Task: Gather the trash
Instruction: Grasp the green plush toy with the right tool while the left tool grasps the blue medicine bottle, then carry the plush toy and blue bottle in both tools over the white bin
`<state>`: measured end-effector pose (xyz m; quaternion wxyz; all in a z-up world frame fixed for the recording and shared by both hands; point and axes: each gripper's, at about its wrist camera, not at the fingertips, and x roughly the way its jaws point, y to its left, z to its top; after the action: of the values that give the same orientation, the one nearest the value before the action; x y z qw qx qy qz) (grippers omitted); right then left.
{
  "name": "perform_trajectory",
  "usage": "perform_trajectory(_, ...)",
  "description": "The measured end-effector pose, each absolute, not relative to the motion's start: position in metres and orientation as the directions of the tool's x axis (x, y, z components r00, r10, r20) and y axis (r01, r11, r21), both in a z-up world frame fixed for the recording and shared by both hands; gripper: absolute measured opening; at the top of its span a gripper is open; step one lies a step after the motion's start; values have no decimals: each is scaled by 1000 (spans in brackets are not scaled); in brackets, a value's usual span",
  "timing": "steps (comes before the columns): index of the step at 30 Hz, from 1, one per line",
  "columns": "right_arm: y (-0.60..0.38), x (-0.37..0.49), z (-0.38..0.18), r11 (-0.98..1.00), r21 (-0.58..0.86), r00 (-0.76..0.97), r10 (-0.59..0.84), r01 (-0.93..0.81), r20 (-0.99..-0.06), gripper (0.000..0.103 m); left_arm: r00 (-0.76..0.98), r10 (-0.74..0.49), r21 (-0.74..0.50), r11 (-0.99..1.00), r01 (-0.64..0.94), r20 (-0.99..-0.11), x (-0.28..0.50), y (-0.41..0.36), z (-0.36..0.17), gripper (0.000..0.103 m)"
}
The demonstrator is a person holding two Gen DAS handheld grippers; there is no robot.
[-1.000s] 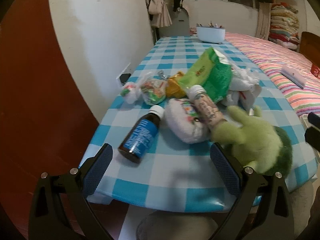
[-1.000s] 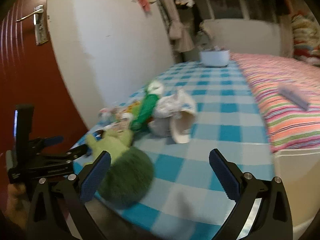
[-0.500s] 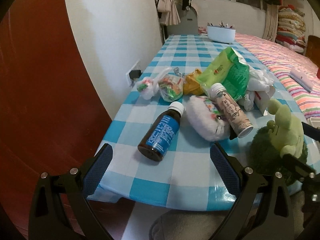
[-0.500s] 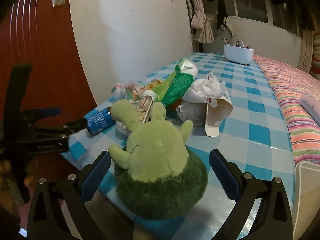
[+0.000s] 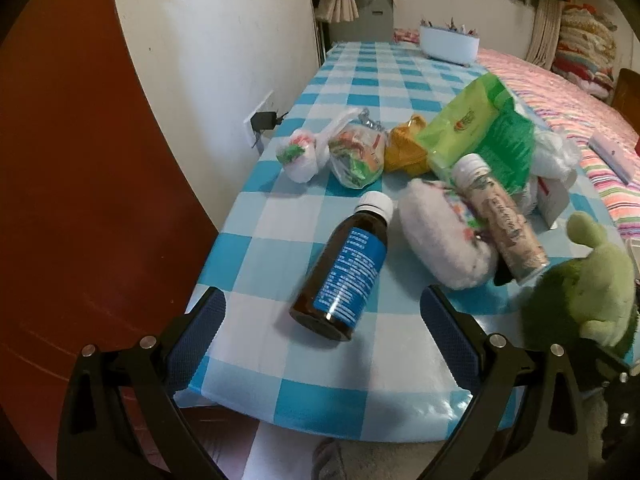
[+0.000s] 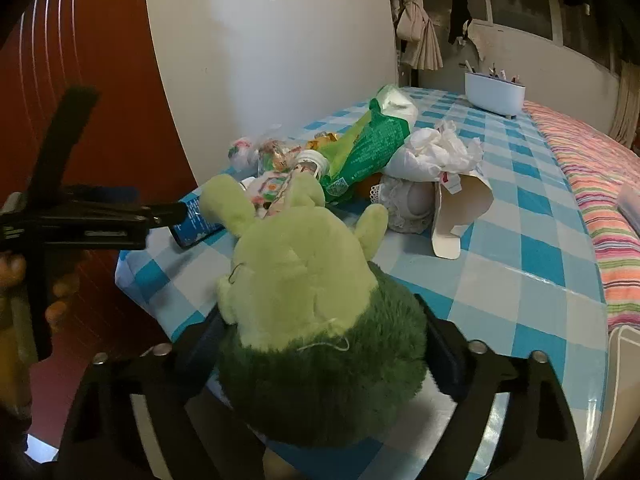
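Since a second ago, closer in on both sides: right tongs (image 6: 320, 344) now astride the green plush toy (image 6: 316, 300) at the table's (image 5: 304, 364) near right edge, closing, pads at its dark fur. Left tongs (image 5: 322, 328) spread wide, empty, just short of the brown medicine bottle (image 5: 344, 272) lying near. Farther back, green snack bag (image 5: 480, 128), crumpled white tissue (image 6: 440, 148).

A home bedroom: striped bedspread (image 6: 592, 184), hanging clothes (image 6: 420, 36), folded blankets (image 5: 584, 40) beside a checkered table (image 5: 360, 92)
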<state>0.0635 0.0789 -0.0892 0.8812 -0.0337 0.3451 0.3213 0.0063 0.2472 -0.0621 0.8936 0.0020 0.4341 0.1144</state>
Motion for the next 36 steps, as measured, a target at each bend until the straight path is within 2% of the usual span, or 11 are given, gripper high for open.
perform_trajectory(4,72,62,-89,789,201,547,561,-581,-621,76,561,208,111,973,-201,-801,19,251,-71,96)
perform_trajectory(16,57,58,-88,804,246,564,564,-541,-603,76,497,209,130,973,-189,-842,44,256,-94,95)
perform_trajectory(18,54,58,-88,809,249,570,560,-533,-601,76,492,209,133,974,-185,-845,46,255,-96,91)
perform_trajectory(20,50,58,-87,812,254,575,559,-525,-598,76,476,196,128,977,-172,-857,49,255,-99,75)
perform_trajectory(21,49,58,-87,814,256,577,558,-522,-596,76,466,189,123,978,-169,-864,51,255,-100,71)
perform_trajectory(24,46,58,-87,816,260,581,557,-517,-594,76,455,162,93,981,-169,-875,54,256,-101,67)
perform_trajectory(26,44,56,-86,817,260,586,556,-514,-590,76,451,137,68,984,-167,-882,56,258,-100,57)
perform_trajectory(32,37,50,-84,826,256,605,547,-502,-579,76,466,125,46,983,-176,-876,52,253,-99,47)
perform_trajectory(36,27,51,-85,834,262,623,540,-486,-565,76,493,128,38,981,-188,-861,42,247,-98,45)
